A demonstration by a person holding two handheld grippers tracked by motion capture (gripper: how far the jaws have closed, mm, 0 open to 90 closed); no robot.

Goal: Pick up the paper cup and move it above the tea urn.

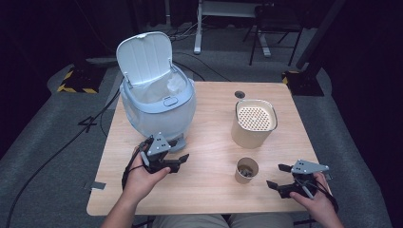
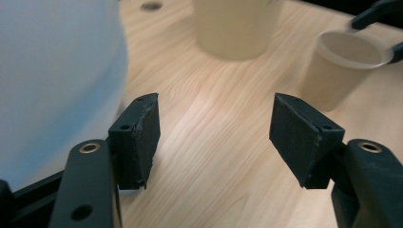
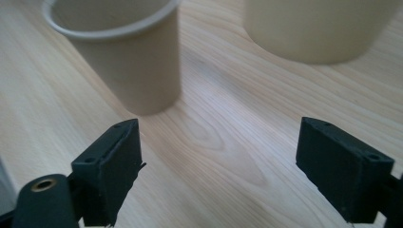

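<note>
A small paper cup with dark bits inside stands near the front right of the wooden table. Behind it is a beige canister with a perforated insert. A pale blue bin with its white lid raised sits at the left. My left gripper is open just in front of the bin, jaws pointing right and holding nothing. My right gripper is open right of the cup, jaws pointing left at it. The left gripper view shows its open gripper, the bin, the canister and the cup. The right gripper is open, with the cup close ahead.
A round cable hole sits in the table's far edge area. On the grey floor lie cables and a yellow-and-black striped base. Desk and chair legs stand beyond the table. Bare wood lies between the two grippers.
</note>
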